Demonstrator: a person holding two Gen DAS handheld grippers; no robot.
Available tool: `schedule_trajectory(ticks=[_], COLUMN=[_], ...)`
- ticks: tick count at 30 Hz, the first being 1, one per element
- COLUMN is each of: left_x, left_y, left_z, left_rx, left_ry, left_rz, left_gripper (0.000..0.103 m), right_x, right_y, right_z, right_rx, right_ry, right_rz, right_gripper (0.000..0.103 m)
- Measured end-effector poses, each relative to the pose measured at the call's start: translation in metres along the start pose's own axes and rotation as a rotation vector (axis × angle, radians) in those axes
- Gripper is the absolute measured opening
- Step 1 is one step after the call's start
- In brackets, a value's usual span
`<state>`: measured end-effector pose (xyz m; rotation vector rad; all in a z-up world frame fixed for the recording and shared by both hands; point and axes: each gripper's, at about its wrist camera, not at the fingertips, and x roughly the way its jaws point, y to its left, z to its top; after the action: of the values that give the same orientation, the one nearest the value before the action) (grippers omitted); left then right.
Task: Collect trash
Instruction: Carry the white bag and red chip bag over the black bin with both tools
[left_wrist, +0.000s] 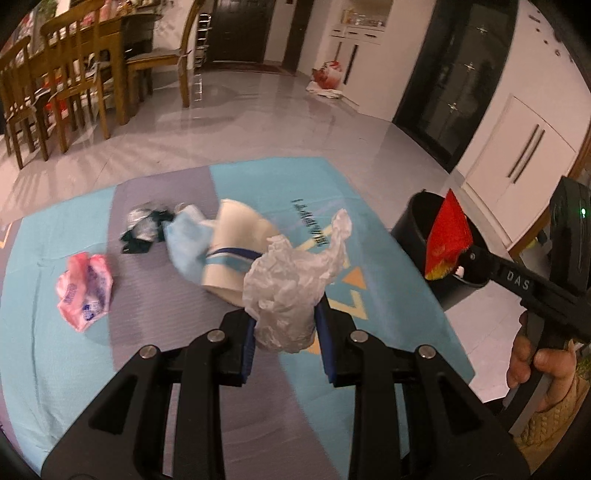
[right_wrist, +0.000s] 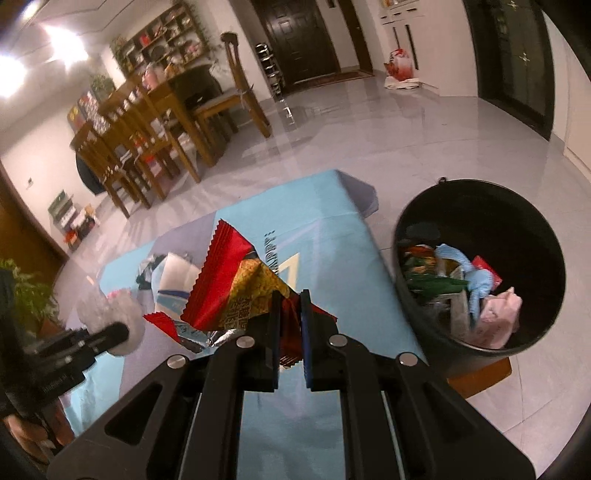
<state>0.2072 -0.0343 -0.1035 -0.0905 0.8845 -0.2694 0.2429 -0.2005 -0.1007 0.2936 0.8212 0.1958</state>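
The blue and grey mat (left_wrist: 258, 406) covers the desk, and the black bin (right_wrist: 480, 332) stands on the floor just past the mat's right edge, already holding wrappers, a blue glove and a pink bag.

On the mat lies a loose row of rubbish: a white paper cup (left_wrist: 231, 251) with a blue band on its side, its long axis running up and away from the left wrist camera; a crumpled blue sheet (left_wrist: 184, 240) touching it; a dark foil scrap (left_wrist: 142, 229) beyond that; and a pink printed bag (left_wrist: 85, 291) set apart to the left.

The left hand-held gripper (left_wrist: 284, 328) points steeply down and is clamped on a crumpled clear plastic bag (left_wrist: 291, 284), which stands up out of the jaws above the mat.

The right hand-held gripper (right_wrist: 290, 321), also angled downward, is pinched tight on a red and gold snack wrapper (right_wrist: 229, 284). The wrapper fans up and to the left from the jaws, its serrated edge uppermost. In the left wrist view it hangs at the bin's rim, and a hand (left_wrist: 535, 365) in a knitted sleeve grips that tool's handle.
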Motion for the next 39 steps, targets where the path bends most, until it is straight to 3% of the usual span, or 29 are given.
schedule_trajectory(ticks=[17,25,31,39], left_x=[0.038,0.059,0.077,0.118], left_y=[-0.116,-0.165,-0.202,-0.219], left_z=[0.032,0.053,0.064,0.073], left_rx=[0.155,0.249,0.321,0.268], left_ry=[-0.010,-0.012,-0.001,0.080], left_rz=[-0.088,-0.125,-0.156,-0.215], left_gripper=[0.030,0.030,0.031,0.031], right_x=[-0.045,-0.067,-0.065,-0.053], right_y=[-0.076,-0.125,-0.149,-0.173], right_z=[0.013,0.017,0.015,0.018], right_rx=[0.172,0.330,0.421,0.516], right_ry=[-0.112,-0.186,-0.166,-0.139], right_rz=[-0.041,-0.085,-0.124,-0.138], right_gripper=[0.011,0.011,0.011,0.011])
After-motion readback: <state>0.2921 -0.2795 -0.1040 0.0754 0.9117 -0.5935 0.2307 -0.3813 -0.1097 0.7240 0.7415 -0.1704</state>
